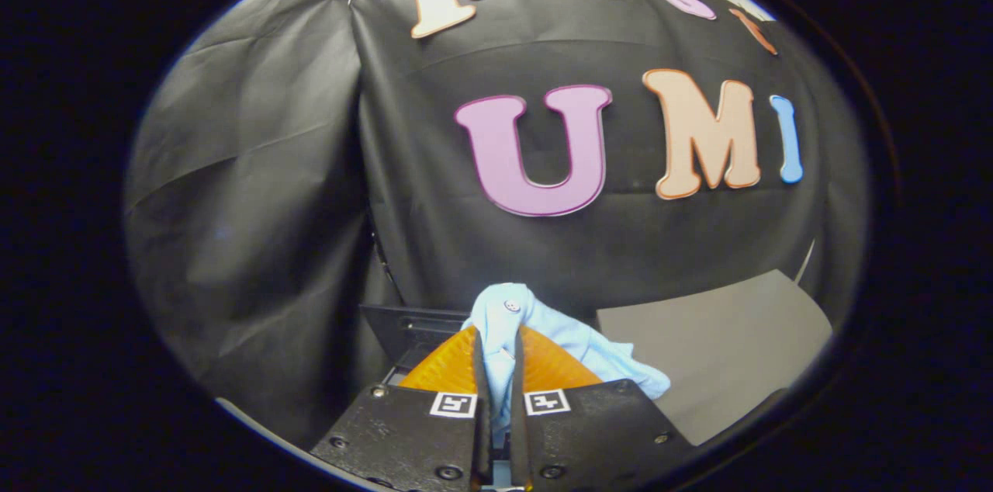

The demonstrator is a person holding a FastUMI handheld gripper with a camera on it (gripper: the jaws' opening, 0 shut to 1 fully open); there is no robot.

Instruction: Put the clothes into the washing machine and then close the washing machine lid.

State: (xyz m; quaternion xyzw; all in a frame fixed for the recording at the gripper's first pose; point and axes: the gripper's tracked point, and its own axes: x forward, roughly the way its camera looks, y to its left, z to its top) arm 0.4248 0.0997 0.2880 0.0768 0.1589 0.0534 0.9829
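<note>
Light-blue fabric, a buttoned garment (535,337), pinched between both orange fingers (446,368) at lower centre of frame. Gripper (496,368) closed on it, jaws nearly together with only a thin fold of cloth in the gap. Bunched top of garment, one small button visible, poking up just beyond fingertips; rest spilling to lower right past right finger, draped over black finger mount. Square black-and-white marker tags (453,403) on top of each mount. Dark boxy shape (407,329), left of and behind left finger, partly hidden; possibly the washing machine or its raised lid, cannot tell which. Grey flat surface (721,344) at lower right, beyond hanging cloth. Black creased cloth wall (256,189) across upper and middle frame, seam running down left of centre.
</note>
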